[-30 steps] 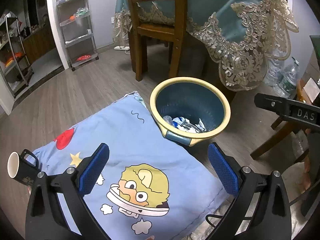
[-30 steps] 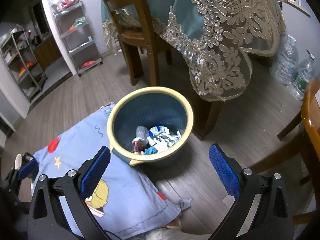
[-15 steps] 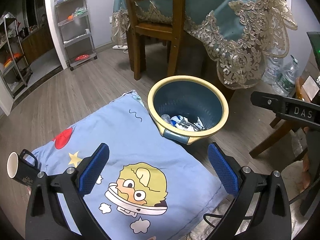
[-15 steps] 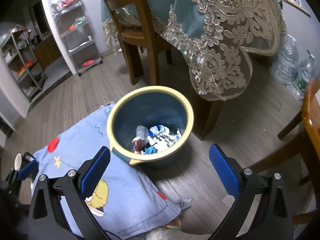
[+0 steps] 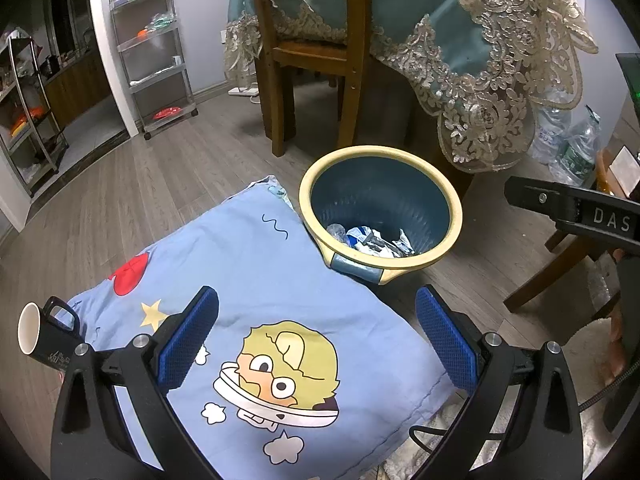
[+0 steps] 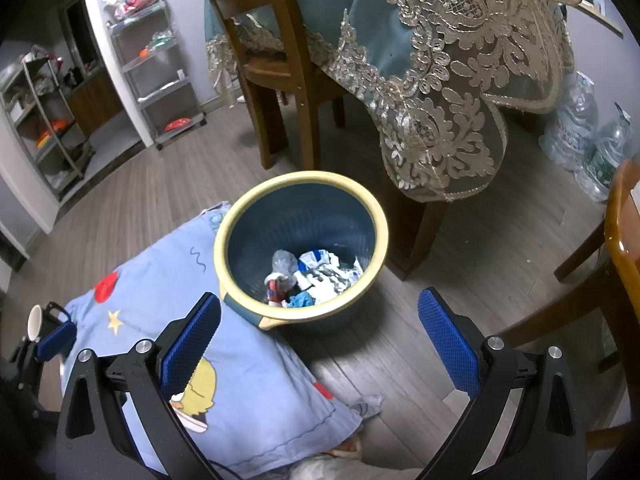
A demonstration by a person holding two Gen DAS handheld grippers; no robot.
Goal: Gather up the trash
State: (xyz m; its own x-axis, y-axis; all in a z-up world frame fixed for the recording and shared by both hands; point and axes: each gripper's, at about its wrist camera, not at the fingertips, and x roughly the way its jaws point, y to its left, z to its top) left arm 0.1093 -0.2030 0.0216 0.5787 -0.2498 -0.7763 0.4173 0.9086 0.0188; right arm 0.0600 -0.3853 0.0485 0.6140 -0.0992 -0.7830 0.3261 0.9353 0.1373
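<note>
A blue bin with a yellow rim (image 5: 448,204) (image 6: 376,224) stands on the wood floor beside a blue cartoon cushion (image 5: 256,280) (image 6: 168,280). Crumpled trash (image 5: 372,240) (image 6: 312,276) lies in the bin's bottom. My left gripper (image 5: 316,332) is open and empty above the cushion, short of the bin. My right gripper (image 6: 320,336) is open and empty, just in front of the bin's near rim. The right gripper's body (image 5: 568,208) shows at the right of the left wrist view; a left fingertip (image 6: 56,340) shows at the left of the right wrist view.
A black mug (image 5: 40,340) lies at the cushion's left edge. A wooden chair (image 5: 312,52) and a table with a lace-edged teal cloth (image 5: 480,92) stand behind the bin. Plastic bottles (image 6: 592,140) and another chair's legs (image 6: 576,312) are on the right. Metal shelves (image 5: 156,52) stand far left.
The left gripper has drifted slightly, so the bin sits a little higher and further left in its view. The right gripper's view is unchanged. Both stay open.
</note>
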